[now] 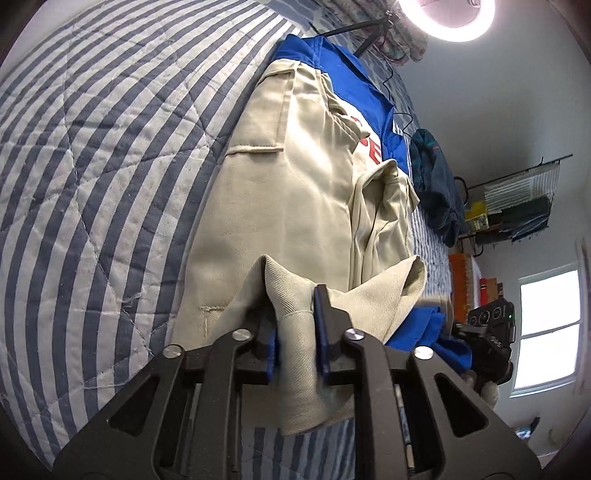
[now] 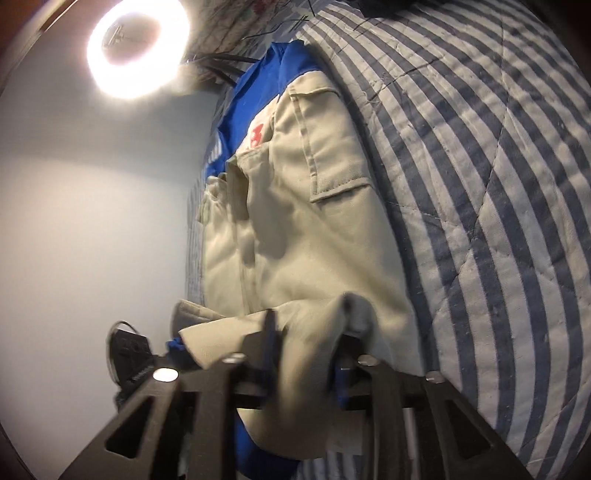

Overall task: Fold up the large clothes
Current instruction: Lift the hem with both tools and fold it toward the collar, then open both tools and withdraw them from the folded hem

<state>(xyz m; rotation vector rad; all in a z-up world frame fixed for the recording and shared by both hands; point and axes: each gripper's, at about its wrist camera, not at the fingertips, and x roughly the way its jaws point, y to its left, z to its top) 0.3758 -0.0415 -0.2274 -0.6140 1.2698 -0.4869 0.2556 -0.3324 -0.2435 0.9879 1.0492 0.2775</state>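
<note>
Left wrist view: the striped quilt (image 1: 92, 147), blue and off-white, fills the left side. On it lies the beige-and-blue garment (image 1: 291, 192), beige panels with stitched pocket flaps and a blue collar end at the far side. Red lettering (image 1: 369, 144) shows between the beige folds; only part of it is visible and it cannot be read. The left gripper (image 1: 295, 317) has a fold of the beige cloth between its blue-padded fingers (image 1: 320, 332); the jaws stand narrowly apart and whether the pads press the cloth cannot be told. To the right lie a dark teal bundle (image 1: 436, 192), a wire rack (image 1: 517, 199) against the wall and a bright window (image 1: 546, 328). A ring light (image 1: 447, 18) glows at the top.

Right wrist view: the ring light (image 2: 136, 48) is at upper left above a plain wall. A small red emblem (image 2: 257, 134) on the garment (image 2: 314, 240) is unreadable. The right gripper (image 2: 306, 332) straddles a bunched beige fold; its jaws stand apart, and whether they clamp it cannot be told. The quilt (image 2: 498, 166) lies to the right.
</note>
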